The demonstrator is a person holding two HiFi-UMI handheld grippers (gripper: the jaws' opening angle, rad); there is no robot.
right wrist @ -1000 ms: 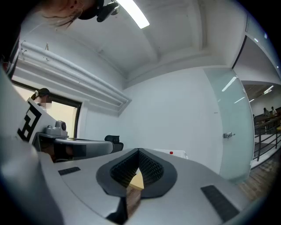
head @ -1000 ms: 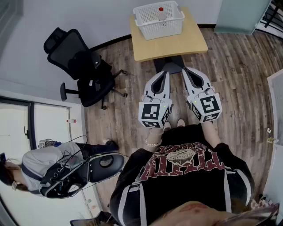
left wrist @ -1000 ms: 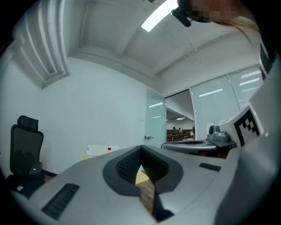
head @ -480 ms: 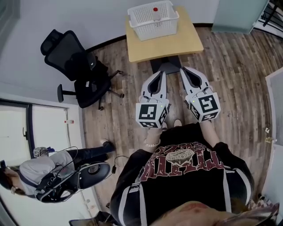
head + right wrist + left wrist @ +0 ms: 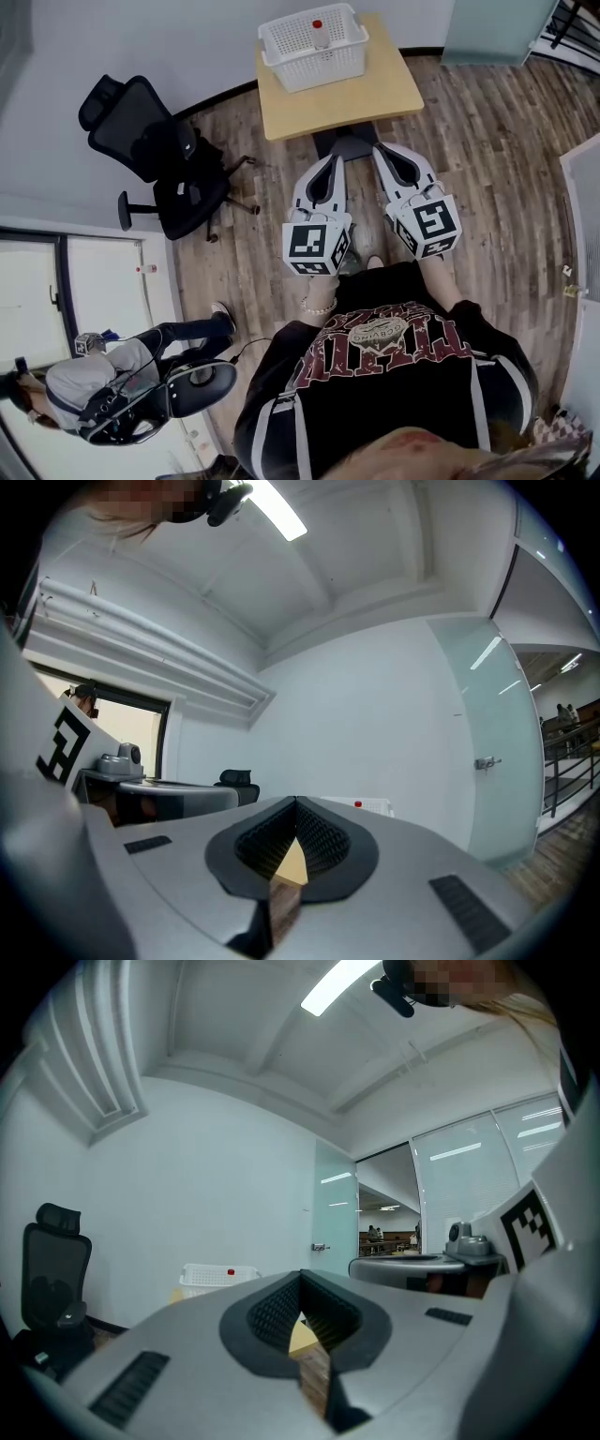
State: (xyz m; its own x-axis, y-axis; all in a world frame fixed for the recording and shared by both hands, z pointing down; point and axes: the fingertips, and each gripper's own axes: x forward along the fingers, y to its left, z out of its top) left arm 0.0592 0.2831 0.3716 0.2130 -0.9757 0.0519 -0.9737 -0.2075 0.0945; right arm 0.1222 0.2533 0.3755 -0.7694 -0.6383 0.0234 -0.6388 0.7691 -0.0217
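Ahead, white lattice basket [image 5: 315, 67], ribbed left tongs [image 5: 332, 160], right tongs [image 5: 383, 151], both pinched.

The left gripper [image 5: 334, 159] is held just left of the right gripper [image 5: 383, 151], side by side above the floor [image 5: 506, 169], and both are pointed at the table [image 5: 375, 89] that stands just ahead of them. A basket [image 5: 281, 49] is set on the far part of the table, toward its left side, and a bottle [image 5: 319, 31] is kept in it. A chair [image 5: 155, 155] is placed left of the table near the wall, a second person [image 5: 94, 398] is seen well behind the chair at the lower left, and a door [image 5: 492, 28] is found beyond the table to the right.
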